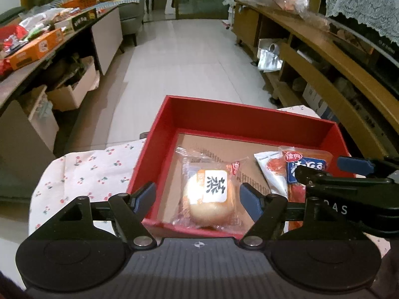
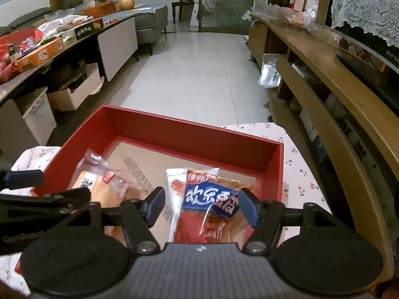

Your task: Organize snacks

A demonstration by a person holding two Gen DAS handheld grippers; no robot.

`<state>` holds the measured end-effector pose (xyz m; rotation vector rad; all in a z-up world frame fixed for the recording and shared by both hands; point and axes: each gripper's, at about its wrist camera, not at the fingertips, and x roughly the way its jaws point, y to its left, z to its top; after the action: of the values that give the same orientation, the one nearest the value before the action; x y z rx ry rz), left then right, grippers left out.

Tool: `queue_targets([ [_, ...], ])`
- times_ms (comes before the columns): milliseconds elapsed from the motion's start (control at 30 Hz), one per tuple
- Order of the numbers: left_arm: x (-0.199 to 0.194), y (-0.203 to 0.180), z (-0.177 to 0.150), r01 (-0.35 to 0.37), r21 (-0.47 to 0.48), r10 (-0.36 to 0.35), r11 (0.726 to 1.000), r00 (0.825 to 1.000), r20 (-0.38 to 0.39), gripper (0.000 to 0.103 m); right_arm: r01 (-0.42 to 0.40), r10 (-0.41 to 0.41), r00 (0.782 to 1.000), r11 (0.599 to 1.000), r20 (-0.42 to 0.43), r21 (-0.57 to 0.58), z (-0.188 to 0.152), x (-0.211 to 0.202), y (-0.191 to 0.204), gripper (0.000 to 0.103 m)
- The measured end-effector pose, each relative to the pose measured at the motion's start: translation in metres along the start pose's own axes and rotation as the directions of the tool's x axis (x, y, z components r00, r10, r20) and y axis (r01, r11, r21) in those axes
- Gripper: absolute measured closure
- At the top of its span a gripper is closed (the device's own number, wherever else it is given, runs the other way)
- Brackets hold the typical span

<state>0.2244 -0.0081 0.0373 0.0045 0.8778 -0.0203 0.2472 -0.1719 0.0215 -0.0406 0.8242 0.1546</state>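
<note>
A red open box [image 1: 239, 118] [image 2: 189, 134] stands on a cherry-print cloth. Inside it at the left lies a round bun in a clear wrapper [image 1: 210, 196] [image 2: 102, 189]. My left gripper [image 1: 198, 198] is open above the bun, its blue pads clear of the wrapper on both sides. At the right of the box lies a red and blue snack packet [image 2: 212, 204] [image 1: 306, 167], partly over a white packet [image 2: 174, 186] [image 1: 271, 167]. My right gripper [image 2: 203, 205] is open over the red and blue packet, pads apart from it.
The cherry-print cloth [image 1: 87, 172] [image 2: 299, 164] covers the low table under the box. A long counter at the left holds an orange box [image 1: 35, 49] and several other snacks. Wooden shelving [image 1: 324, 57] runs along the right. Tiled floor [image 1: 189, 49] lies beyond.
</note>
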Motion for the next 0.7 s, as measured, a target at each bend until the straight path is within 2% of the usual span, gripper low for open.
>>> queue_targets([
  [167, -0.022, 0.013, -0.015, 0.006, -0.008, -0.006, 1.0, 1.0, -0.005, 0.023, -0.024, 0.024, 1.0, 0.999, 0.008, -0.03, -0.012, -0.025, 0.009, 0.021],
  [300, -0.033, 0.026, -0.036, 0.011, -0.012, -0.012, 1.0, 0.999, -0.041, 0.023, -0.067, 0.067, 0.998, 0.996, -0.004, -0.054, -0.027, -0.044, 0.019, 0.021],
  [467, -0.036, 0.042, -0.064, 0.009, -0.036, -0.012, 0.999, 0.995, -0.104, 0.023, -0.128, 0.124, 0.99, 0.989, -0.069, -0.067, -0.055, -0.058, 0.034, 0.021],
  [567, -0.033, 0.058, -0.07, 0.018, -0.105, -0.033, 0.994, 0.989, -0.147, 0.023, -0.17, 0.164, 0.983, 0.983, -0.083, -0.074, -0.065, -0.066, 0.043, 0.021],
  [700, -0.036, 0.079, -0.081, 0.031, -0.215, -0.069, 0.976, 0.983, -0.17, 0.023, -0.23, 0.217, 0.971, 0.96, -0.1, -0.159, -0.066, -0.061, 0.07, 0.021],
])
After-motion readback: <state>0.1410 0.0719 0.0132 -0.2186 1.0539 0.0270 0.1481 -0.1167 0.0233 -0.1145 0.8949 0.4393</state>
